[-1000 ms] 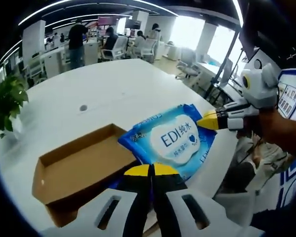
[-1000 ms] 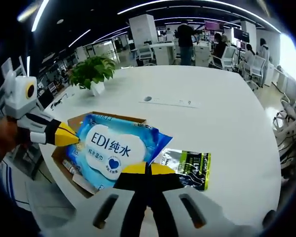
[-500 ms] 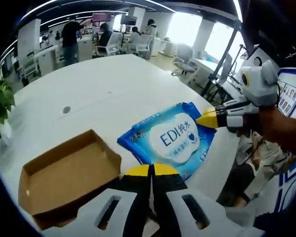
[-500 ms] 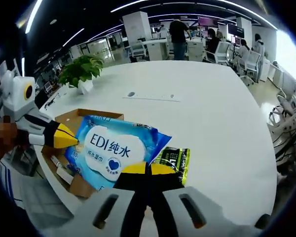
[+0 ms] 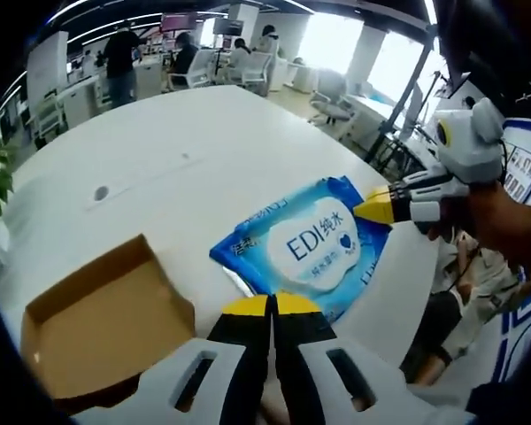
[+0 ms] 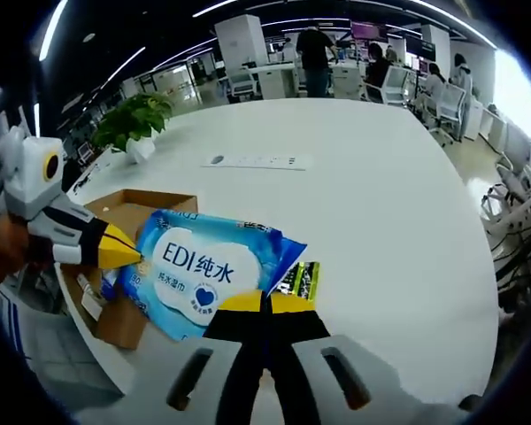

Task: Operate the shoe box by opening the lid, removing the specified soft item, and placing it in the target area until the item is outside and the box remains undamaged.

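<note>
A blue wet-wipes pack (image 5: 305, 245) with a white label hangs in the air above the white table, held at both ends. My left gripper (image 5: 271, 305) is shut on its near edge, and my right gripper (image 6: 264, 304) is shut on the opposite edge. In the left gripper view the right gripper's yellow tips (image 5: 374, 209) pinch the pack's far corner. The left gripper's yellow tips (image 6: 117, 248) pinch the pack (image 6: 203, 268) in the right gripper view. The open cardboard shoe box (image 5: 97, 314) sits on the table to the left, partly behind the pack (image 6: 124, 212).
A black and green packet (image 6: 303, 276) lies on the table under the pack. A potted plant (image 6: 134, 121) stands further back on the white table (image 6: 354, 195). A round cable port (image 5: 101, 192) sits mid-table. Office desks, chairs and people fill the background.
Both grippers have carried the wipes pack sideways away from the box, over the table. The box has slid toward the edge of each view and the black and green packet is more covered.
</note>
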The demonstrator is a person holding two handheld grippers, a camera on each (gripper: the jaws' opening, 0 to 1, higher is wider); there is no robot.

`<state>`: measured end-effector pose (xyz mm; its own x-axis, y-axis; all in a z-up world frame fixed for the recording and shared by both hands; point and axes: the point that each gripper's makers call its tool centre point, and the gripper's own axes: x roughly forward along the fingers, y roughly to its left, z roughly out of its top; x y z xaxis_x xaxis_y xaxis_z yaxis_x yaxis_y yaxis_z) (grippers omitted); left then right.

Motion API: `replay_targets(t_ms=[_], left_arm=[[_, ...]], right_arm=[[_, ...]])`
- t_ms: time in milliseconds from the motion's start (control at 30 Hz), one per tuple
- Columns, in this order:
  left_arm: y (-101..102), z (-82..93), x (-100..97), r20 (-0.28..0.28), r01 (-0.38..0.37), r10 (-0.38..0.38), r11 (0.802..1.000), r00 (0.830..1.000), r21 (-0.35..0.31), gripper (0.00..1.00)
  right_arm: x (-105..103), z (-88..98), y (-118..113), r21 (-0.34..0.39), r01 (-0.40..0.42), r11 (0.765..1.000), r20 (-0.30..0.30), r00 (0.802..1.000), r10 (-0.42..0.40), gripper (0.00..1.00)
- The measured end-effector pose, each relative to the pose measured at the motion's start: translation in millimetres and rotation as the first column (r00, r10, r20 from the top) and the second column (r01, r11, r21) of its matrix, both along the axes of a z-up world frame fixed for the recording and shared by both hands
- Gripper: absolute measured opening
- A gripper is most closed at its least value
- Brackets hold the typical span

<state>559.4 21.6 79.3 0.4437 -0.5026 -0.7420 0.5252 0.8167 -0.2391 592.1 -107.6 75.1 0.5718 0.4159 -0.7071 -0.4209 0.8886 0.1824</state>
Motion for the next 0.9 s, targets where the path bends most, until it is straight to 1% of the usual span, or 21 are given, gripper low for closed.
replay_targets(t_ms=[133, 300, 333, 500, 567, 900], left_arm=[[-4.9, -10.4, 4.1, -0.007, 0.006, -0.006, 1.000, 1.000, 0.005, 0.00], [-8.8, -28.6, 8.8, -0.023, 0.018, -0.018, 0.999, 1.000, 0.026, 0.00], [-9.1, -29.8, 9.3, -0.024, 0.019, -0.018, 0.999, 1.000, 0.027, 0.00], [-11.6, -51.0, 13.1, -0.053, 0.030, -0.027, 0.999, 0.998, 0.046, 0.00], [-11.4, -57.0, 15.6, -0.061, 0.026, -0.023, 0.998, 0.998, 0.052, 0.00], [-13.6, -74.9, 21.1, -0.083, 0.025, -0.019, 0.998, 0.996, 0.063, 0.00]], right_arm=[[3.2, -11.6, -4.6, 0.002, 0.007, 1.000, -0.015, 1.000, -0.007, 0.00], [8.3, -25.8, -6.5, -0.008, 0.006, 1.000, -0.029, 1.000, -0.006, 0.00], [10.1, -29.4, -7.7, -0.012, 0.005, 1.000, -0.031, 1.000, -0.005, 0.00], [15.1, -42.5, -9.8, -0.013, 0.006, 1.000, -0.048, 0.999, -0.006, 0.00], [16.1, -47.6, -10.2, -0.016, 0.004, 1.000, -0.052, 0.999, -0.005, 0.00], [18.6, -69.7, -14.2, -0.018, 0.006, 1.000, -0.084, 0.996, -0.008, 0.00]])
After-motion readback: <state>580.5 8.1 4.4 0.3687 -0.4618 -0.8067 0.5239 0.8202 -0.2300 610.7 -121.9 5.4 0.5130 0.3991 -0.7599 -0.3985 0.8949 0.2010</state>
